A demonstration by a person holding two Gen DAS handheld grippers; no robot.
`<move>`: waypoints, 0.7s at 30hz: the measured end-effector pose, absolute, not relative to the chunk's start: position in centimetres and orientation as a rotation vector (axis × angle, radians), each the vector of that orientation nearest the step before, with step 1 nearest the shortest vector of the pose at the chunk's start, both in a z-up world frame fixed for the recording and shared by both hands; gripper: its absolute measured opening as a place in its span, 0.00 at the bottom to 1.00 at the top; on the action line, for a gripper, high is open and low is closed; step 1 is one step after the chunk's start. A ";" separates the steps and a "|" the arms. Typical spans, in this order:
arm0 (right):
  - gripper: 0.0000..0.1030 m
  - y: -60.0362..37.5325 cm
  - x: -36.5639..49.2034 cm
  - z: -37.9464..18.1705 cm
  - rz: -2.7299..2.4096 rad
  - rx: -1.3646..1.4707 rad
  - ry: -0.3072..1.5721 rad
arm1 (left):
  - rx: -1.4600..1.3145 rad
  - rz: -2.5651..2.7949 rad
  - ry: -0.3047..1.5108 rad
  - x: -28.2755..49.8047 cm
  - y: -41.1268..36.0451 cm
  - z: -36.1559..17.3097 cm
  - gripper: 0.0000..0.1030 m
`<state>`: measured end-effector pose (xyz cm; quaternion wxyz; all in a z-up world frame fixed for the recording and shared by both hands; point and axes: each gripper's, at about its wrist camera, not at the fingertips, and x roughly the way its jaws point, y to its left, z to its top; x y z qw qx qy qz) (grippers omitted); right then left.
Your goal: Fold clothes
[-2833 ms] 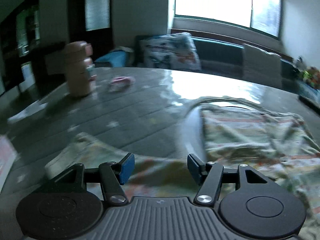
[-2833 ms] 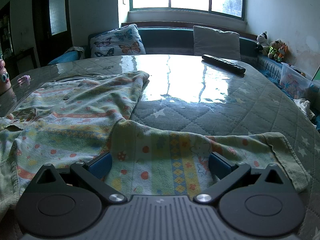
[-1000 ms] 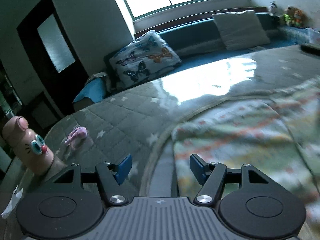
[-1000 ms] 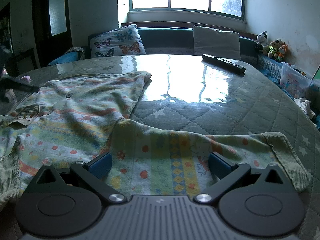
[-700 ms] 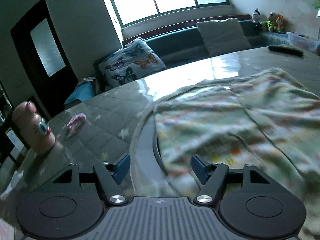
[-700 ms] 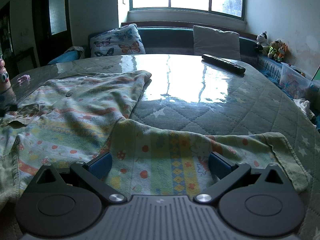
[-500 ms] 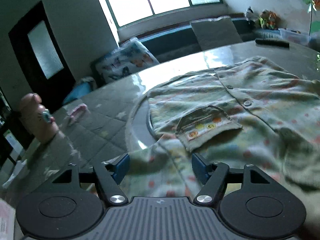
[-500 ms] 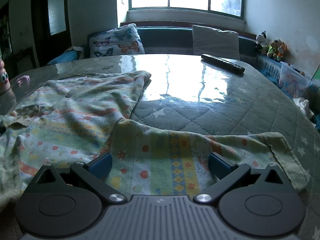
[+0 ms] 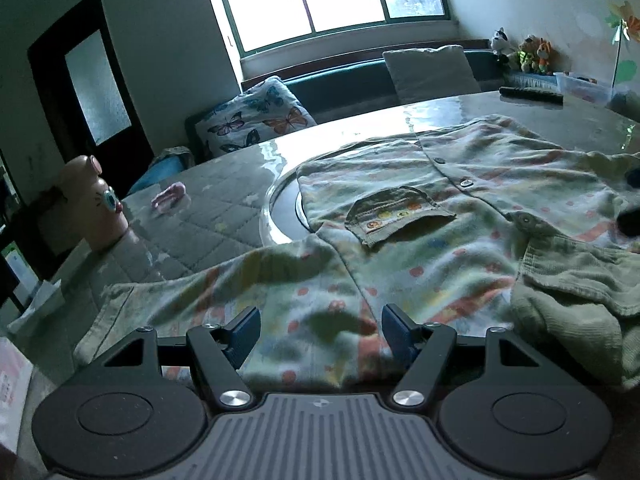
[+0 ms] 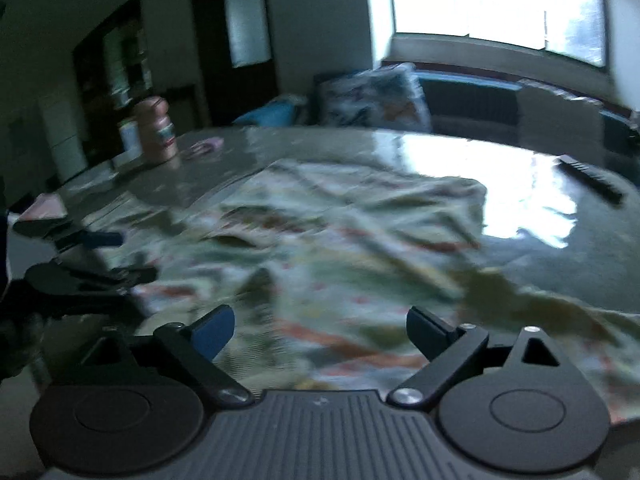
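Shirt [image 9: 460, 216] lies spread, buttons up, on table [image 9: 224, 216], near sleeve rumpled; no fold made, all folding left. Left gripper [image 9: 318, 326] wide over sleeve, gripping nothing. Right gripper [image 10: 320, 330] wide, jaws just narrowing, nothing pinched; view blurred.

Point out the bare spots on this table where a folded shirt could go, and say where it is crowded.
Bare quilted table lies between the patterned shirt and the pink bottle, broken only by a small pink item. A glossy stretch is free between the shirt's far edge and the remote. The near side is crowded: shirt and both claws.
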<state>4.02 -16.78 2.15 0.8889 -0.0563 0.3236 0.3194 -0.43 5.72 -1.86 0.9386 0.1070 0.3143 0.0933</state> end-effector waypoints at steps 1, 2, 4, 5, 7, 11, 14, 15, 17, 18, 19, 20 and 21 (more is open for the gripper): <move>0.82 -16.1 3.9 2.0 0.688 -0.123 0.686 | 0.216 0.189 0.641 -0.6 5.8 -1.9 0.68; 0.81 -15.5 3.6 1.7 0.719 -0.133 0.702 | 0.214 0.187 0.639 -0.8 5.8 -1.9 0.68; 0.79 -14.5 3.1 1.1 0.743 -0.166 0.721 | 0.201 0.187 0.639 -1.1 6.0 -1.8 0.69; 0.79 -14.1 2.8 0.7 0.748 -0.185 0.728 | 0.192 0.187 0.640 -1.2 6.1 -1.8 0.69; 0.79 -13.7 2.2 0.2 0.752 -0.224 0.726 | 0.178 0.187 0.642 -1.3 6.0 -1.5 0.69; 0.82 -14.0 0.7 0.4 0.776 -0.273 0.701 | 0.171 0.163 0.618 -1.5 5.1 -0.6 0.73; 0.86 -15.2 0.3 0.9 0.766 -0.229 0.694 | 0.169 0.123 0.584 -1.4 3.8 0.4 0.75; 0.88 -16.0 0.3 1.3 0.747 -0.201 0.689 | 0.171 0.107 0.572 -1.4 3.3 0.7 0.77; 0.88 -17.5 0.4 1.8 0.706 -0.147 0.680 | 0.178 0.078 0.565 -1.1 2.3 0.7 0.78; 0.89 -18.2 0.6 2.0 0.681 -0.130 0.676 | 0.187 0.066 0.567 -0.9 1.8 0.6 0.78; 0.89 -19.2 0.8 2.2 0.637 -0.110 0.671 | 0.201 0.056 0.570 -0.8 1.3 0.3 0.78; 0.89 -20.2 1.1 2.4 0.593 -0.090 0.666 | 0.216 0.047 0.572 -0.8 0.8 0.0 0.78; 0.89 -21.2 1.4 2.4 0.552 -0.070 0.663 | 0.234 0.040 0.572 -1.0 0.3 -0.3 0.78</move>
